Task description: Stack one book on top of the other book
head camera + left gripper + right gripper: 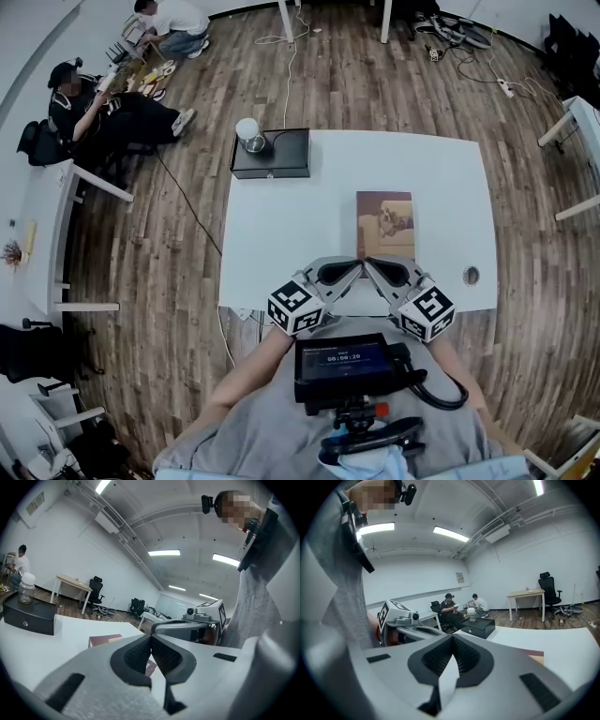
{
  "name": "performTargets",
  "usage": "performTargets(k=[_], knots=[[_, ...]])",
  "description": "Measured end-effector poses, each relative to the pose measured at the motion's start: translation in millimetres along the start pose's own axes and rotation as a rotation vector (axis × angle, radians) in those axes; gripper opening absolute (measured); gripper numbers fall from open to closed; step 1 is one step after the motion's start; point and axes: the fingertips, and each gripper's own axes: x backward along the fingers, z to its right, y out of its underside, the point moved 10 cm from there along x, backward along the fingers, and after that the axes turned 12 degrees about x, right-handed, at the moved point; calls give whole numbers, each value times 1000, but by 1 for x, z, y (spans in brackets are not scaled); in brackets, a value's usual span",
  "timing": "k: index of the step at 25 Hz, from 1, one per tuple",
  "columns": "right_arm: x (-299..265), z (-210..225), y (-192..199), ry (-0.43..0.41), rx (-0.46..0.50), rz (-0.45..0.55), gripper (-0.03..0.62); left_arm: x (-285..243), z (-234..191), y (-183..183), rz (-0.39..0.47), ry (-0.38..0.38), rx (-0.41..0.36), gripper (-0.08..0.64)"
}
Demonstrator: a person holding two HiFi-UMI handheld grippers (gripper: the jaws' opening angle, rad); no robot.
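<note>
A book (384, 223) with a brown and tan cover lies flat on the white table (309, 244), right of centre. Whether a second book lies under it cannot be told from above. Both grippers hover over the table's front edge, just short of the book, with their tips turned toward each other. The left gripper (357, 266) is shut with nothing in it, and in its own view the jaws (151, 637) meet, the book (104, 641) beyond them. The right gripper (369, 263) is also shut and empty (453, 637), with the book's edge (534, 656) showing at its right.
A black box (272, 153) with a jar (248, 133) on it sits at the table's far left corner. A cable hole (471, 275) is near the right front edge. Two people (112, 103) sit on the floor at the far left, and other desks (52, 234) stand around.
</note>
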Motion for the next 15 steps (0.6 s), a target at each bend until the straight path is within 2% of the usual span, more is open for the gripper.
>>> performTargets(k=[15], knots=[[9, -3, 5, 4, -4, -3, 27, -3, 7, 4, 1, -2, 23, 17]])
